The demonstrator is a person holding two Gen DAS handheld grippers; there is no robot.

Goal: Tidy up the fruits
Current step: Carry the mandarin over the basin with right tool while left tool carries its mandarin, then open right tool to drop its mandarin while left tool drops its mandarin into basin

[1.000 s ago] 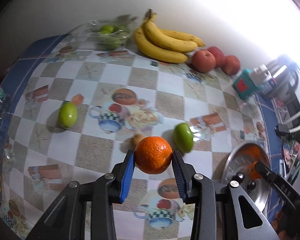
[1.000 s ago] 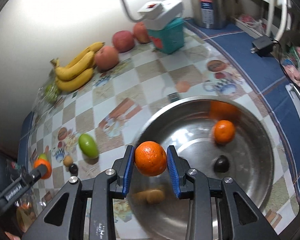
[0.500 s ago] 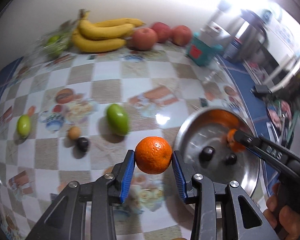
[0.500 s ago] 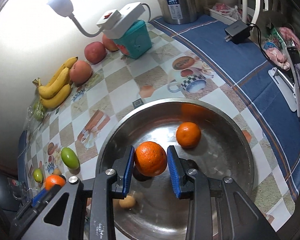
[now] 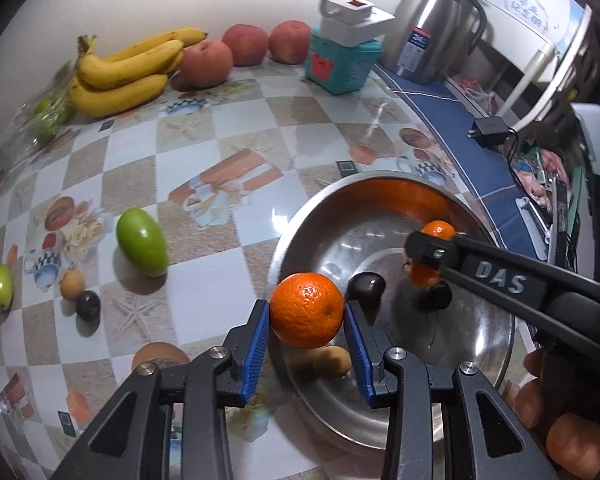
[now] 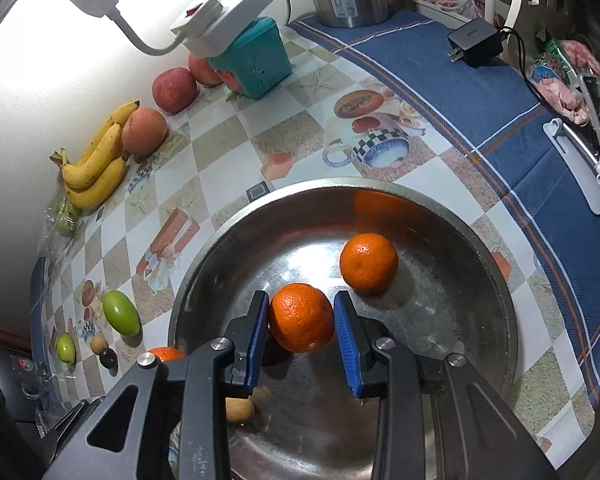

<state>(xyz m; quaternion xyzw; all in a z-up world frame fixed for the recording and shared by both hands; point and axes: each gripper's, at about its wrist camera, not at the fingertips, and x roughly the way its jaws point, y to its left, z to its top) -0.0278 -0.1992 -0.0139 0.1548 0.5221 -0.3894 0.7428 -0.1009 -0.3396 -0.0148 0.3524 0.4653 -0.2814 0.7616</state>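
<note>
Left wrist view: the left claw (image 5: 306, 334) is pointing steeply down at the near rim of the steel bowl (image 5: 496, 368), and its blue pads are squeezing an orange (image 5: 307, 310), bright, pebbly and round. The right claw (image 5: 430, 258) is reaching in from the right, gripping a second orange (image 5: 436, 231) over the bowl, with the person's fingers (image 5: 572, 440) showing at the lower right. Two dark fruits and a tan one are sitting in the bowl. A green mango (image 5: 142, 241) is lying on the counter (image 5: 228, 128).

Right wrist view: the right claw (image 6: 301, 326) is angling down into the bowl (image 6: 496, 332), clenched on its orange (image 6: 301, 317). A loose orange (image 6: 369, 263) is resting on the bowl floor just beyond it. Bananas (image 6: 96, 164) and apples are sitting back by the wall.
</note>
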